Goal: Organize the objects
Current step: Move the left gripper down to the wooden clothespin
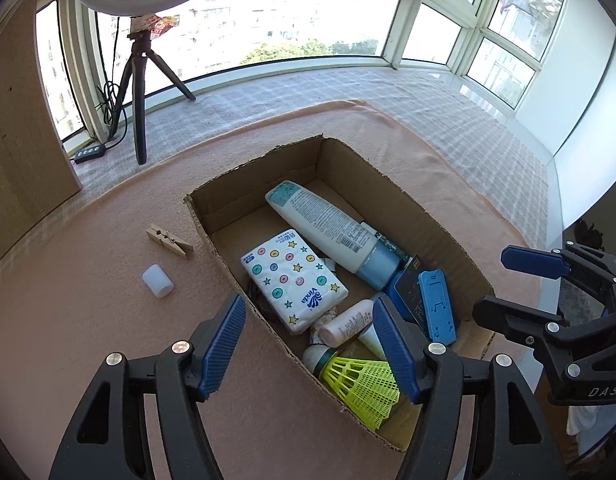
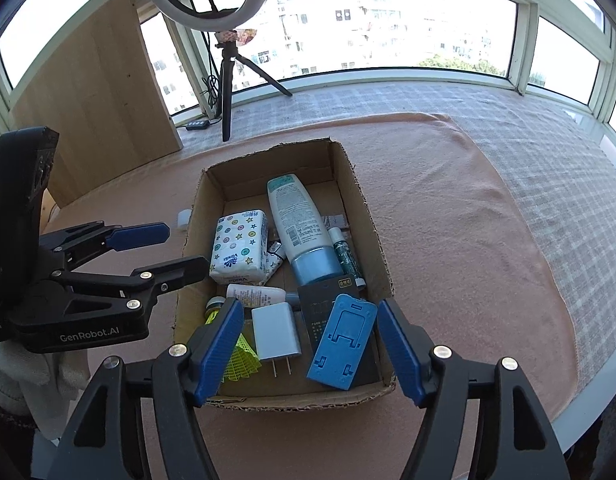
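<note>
An open cardboard box (image 1: pixel 440 216) (image 2: pixel 360 208) sits on a peach cloth. It holds a white-and-blue bottle (image 1: pixel 328 224) (image 2: pixel 300 220), a tissue pack (image 1: pixel 294 280) (image 2: pixel 240 246), a blue plastic stand (image 1: pixel 438 304) (image 2: pixel 342 340), a yellow shuttlecock (image 1: pixel 360 384) (image 2: pixel 238 356), a white charger plug (image 2: pixel 276 336) and small tubes. A wooden clothespin (image 1: pixel 170 242) and a small white cap (image 1: pixel 158 280) lie on the cloth left of the box. My left gripper (image 1: pixel 312 344) is open and empty above the box's near-left wall. My right gripper (image 2: pixel 310 344) is open and empty above the box's near end.
A ring light on a black tripod (image 1: pixel 138 92) (image 2: pixel 228 80) stands at the back by the window, with a cable and remote (image 1: pixel 90 154). A wooden board (image 2: pixel 96 92) leans at the left. A checked cloth (image 1: pixel 448 120) covers the table beyond the peach cloth.
</note>
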{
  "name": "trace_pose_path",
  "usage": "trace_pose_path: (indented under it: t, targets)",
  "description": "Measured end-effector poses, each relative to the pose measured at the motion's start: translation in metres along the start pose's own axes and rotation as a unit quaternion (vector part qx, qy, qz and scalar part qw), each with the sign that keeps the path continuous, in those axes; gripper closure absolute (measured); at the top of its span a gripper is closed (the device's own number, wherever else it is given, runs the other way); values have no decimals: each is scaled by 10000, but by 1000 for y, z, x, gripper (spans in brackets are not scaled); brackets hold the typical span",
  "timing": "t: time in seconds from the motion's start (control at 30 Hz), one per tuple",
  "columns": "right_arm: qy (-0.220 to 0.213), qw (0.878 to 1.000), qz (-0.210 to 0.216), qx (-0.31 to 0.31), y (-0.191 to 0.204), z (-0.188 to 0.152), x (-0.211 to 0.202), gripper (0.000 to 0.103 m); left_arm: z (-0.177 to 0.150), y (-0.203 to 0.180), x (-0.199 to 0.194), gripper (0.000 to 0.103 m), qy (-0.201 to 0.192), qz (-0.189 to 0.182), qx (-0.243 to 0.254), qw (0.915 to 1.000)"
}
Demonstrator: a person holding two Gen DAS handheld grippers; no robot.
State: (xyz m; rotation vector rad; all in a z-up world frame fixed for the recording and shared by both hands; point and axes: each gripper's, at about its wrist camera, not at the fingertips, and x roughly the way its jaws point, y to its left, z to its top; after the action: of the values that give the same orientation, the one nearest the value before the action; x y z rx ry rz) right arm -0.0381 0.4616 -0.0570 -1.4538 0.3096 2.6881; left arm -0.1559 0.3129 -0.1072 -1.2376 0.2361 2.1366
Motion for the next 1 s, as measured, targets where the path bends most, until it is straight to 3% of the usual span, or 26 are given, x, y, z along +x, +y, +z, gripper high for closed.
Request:
trace_pose_path:
  t: [0.57, 0.8, 1.0]
  targets:
    - [27, 9997, 251, 40, 21, -7, -12, 37, -4, 109, -7, 34, 141, 464, -975, 9941]
    - [95, 9997, 226, 53, 18, -13, -15, 37, 24, 139, 10, 35, 195, 573, -1173, 9912]
    - [162, 9995, 124, 228, 2, -20, -14, 37, 56, 160, 42, 46, 380, 662, -1373, 9876]
